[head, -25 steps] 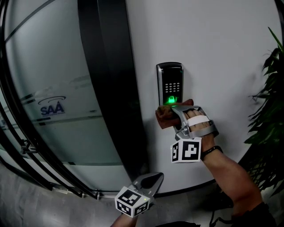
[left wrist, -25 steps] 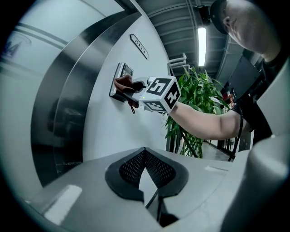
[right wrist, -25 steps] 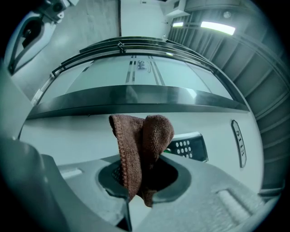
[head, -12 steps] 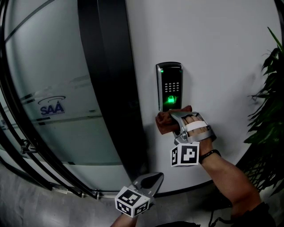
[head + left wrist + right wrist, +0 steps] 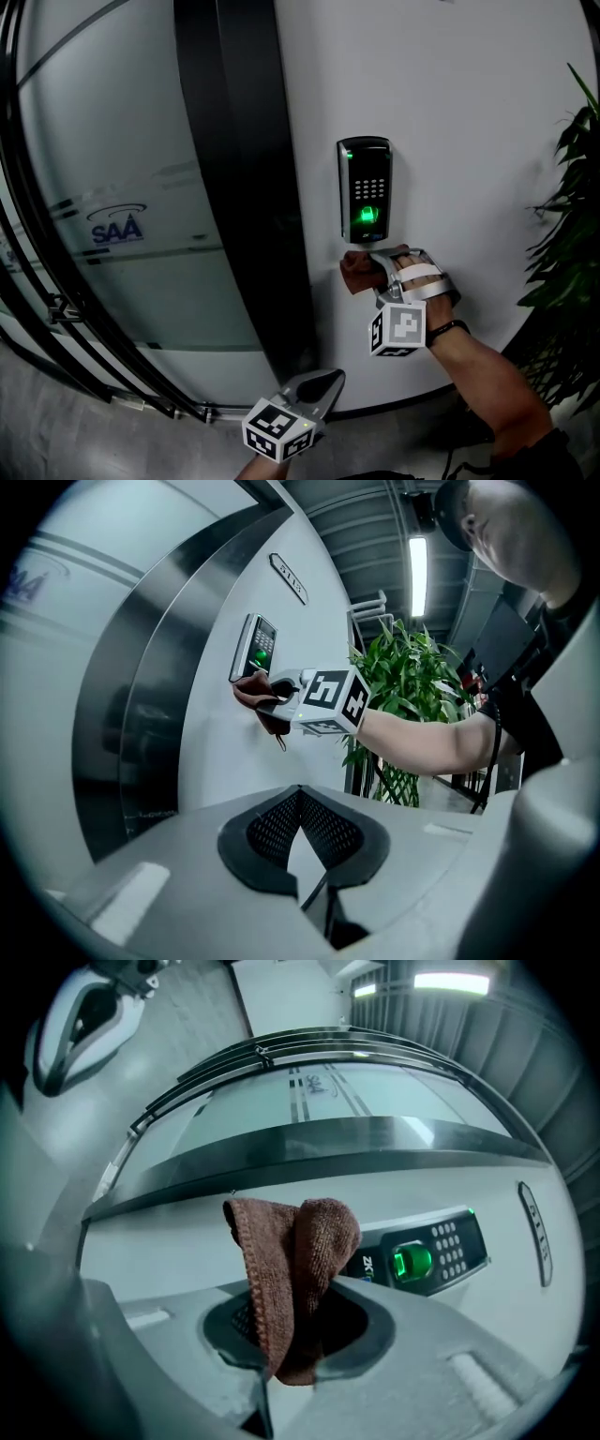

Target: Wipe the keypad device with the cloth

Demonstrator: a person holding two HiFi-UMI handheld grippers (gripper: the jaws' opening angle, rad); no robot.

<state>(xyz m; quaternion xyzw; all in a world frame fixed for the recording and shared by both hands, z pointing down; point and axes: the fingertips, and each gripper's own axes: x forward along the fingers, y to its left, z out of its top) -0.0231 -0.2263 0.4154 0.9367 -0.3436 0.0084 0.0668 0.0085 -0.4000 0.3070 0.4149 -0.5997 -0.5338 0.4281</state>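
A black keypad device [image 5: 365, 191] with a glowing green sensor is fixed to the white wall; it also shows in the left gripper view [image 5: 253, 651] and the right gripper view [image 5: 427, 1252]. My right gripper [image 5: 372, 263] is shut on a brown cloth [image 5: 359, 273] just below the device's lower edge. In the right gripper view the cloth [image 5: 291, 1269] bunches up between the jaws, beside the device and off its face. My left gripper [image 5: 323, 382] hangs low near the floor line, shut and holding nothing [image 5: 302, 841].
A dark vertical door post [image 5: 248, 187] and frosted glass panel [image 5: 112, 206] stand left of the device. A green leafy plant [image 5: 567, 244] stands at the right, close to my right forearm.
My right gripper has slid the cloth down off the lower part of the keypad device to just below it. The left gripper has stayed still.
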